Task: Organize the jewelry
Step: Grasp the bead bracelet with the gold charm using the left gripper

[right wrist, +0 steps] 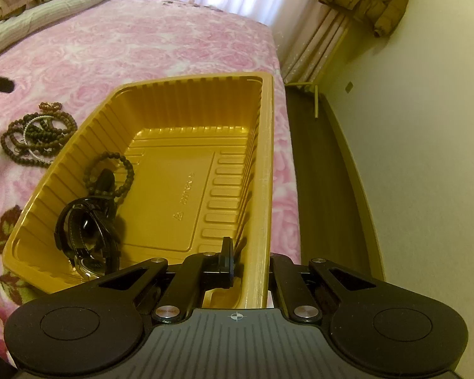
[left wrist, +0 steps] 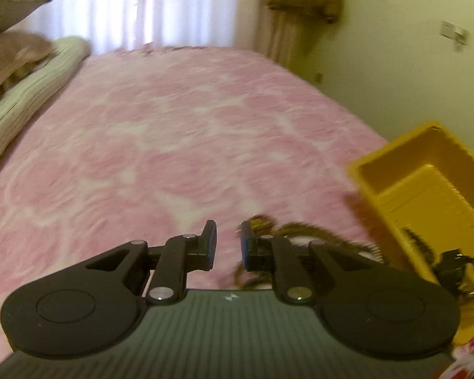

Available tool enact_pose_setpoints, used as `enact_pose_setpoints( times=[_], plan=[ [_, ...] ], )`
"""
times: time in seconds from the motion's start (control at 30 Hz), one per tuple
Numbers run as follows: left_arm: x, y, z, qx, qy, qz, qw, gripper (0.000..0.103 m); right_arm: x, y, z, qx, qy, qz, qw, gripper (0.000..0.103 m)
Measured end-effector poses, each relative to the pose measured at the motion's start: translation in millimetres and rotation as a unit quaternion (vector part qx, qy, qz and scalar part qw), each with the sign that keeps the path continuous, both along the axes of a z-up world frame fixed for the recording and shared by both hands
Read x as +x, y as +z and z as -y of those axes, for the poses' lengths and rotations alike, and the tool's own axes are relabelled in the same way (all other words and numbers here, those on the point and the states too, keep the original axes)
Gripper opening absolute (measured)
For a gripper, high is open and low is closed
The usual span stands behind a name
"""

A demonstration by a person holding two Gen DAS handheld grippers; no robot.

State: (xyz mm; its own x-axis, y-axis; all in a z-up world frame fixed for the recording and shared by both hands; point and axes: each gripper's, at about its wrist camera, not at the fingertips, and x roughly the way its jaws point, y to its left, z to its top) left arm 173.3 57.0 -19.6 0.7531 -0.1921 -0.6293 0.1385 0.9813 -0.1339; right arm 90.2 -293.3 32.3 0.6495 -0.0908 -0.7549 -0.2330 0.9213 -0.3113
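Through the right wrist view we are seeing what the left one is blurring: a yellow ribbed plastic tray (right wrist: 173, 164) lying on the pink rose-patterned bedspread (right wrist: 136, 41), with a dark wooden bead bracelet (right wrist: 110, 173) and black-strapped wristwatches (right wrist: 85, 237) sitting at its seven o'clock end. Our right gripper (right wrist: 252, 265) is clamping the tray's near rim, one finger inside the wall, the other outside. At nine o'clock from the tray, a heap of brown bead strands with a silver bangle (right wrist: 38, 135) is resting on the bedspread. Our left gripper (left wrist: 229, 246) is hanging over that heap with its jaws parted slightly and nothing between them; there the beads are smearing into streaks, partly hidden behind the right finger.
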Motion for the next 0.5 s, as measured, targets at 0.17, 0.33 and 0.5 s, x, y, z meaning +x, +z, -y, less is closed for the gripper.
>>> enact_pose_setpoints(
  times=[0.17, 0.33, 0.5],
  plan=[
    [5.5, -15.9, -14.9, -0.024, 0.018, -0.014, 0.9995, 0.012, -0.5, 0.0, -1.4, -0.004, 0.000, -0.001, 1.000, 0.005],
    [21.4, -25.1, -5.8, -0.038, 0.007, -0.020, 0.9991, 0.012, -0.7, 0.0, -1.8, -0.005, 0.000, -0.002, 1.000, 0.005],
    [44.7, -35.3, 4.6, -0.066, -0.007, -0.032, 0.9973, 0.019, 0.9, -0.6, -2.4, -0.008, 0.000, -0.005, 1.000, 0.005]
  ],
)
